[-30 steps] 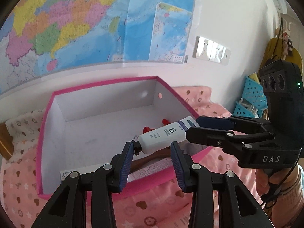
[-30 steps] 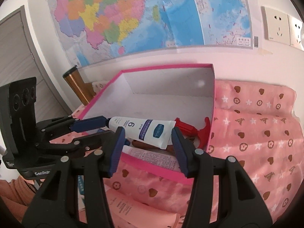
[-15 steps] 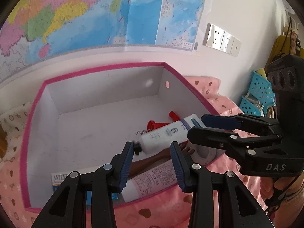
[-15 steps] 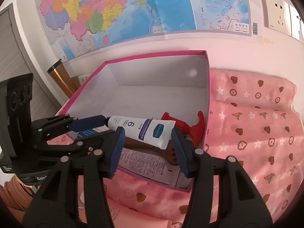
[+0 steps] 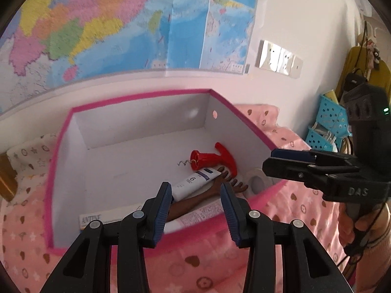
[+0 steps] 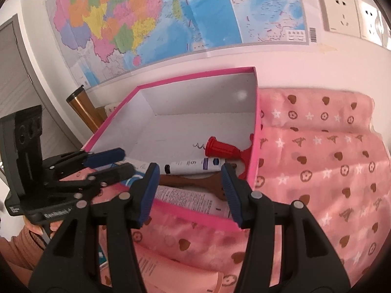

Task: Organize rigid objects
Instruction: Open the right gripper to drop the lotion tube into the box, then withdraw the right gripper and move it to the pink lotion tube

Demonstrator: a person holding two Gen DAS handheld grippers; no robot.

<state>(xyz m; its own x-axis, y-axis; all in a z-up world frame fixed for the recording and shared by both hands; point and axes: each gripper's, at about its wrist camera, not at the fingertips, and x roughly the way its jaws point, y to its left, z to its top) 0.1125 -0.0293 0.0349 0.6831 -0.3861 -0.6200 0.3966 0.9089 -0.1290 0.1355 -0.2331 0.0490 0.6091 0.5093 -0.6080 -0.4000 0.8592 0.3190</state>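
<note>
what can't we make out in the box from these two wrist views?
- Flat printed carton, left wrist: cut off by box wall; print too small.
- Brown comb-like tool, right wrist: ends behind gripper fingers.
- White roll, left wrist: partly behind right gripper.
- Tube: text unreadable.

Box open on top, far half bare, near corner crowded

The pink-rimmed box [image 5: 61, 161] stands open upward, and its far and left floor lies bare, so a gripper could pass down there. The near right corner is filled: a red corkscrew [image 5: 212, 157], a white tube [image 5: 195, 182] lying on a brown wooden scratcher [image 5: 195, 201], and a tape roll [image 5: 255, 179] against the right wall. The right gripper [image 5: 271, 162] hangs over that wall. The pink cloth [image 6: 317, 171] right of the box is clear.
</note>
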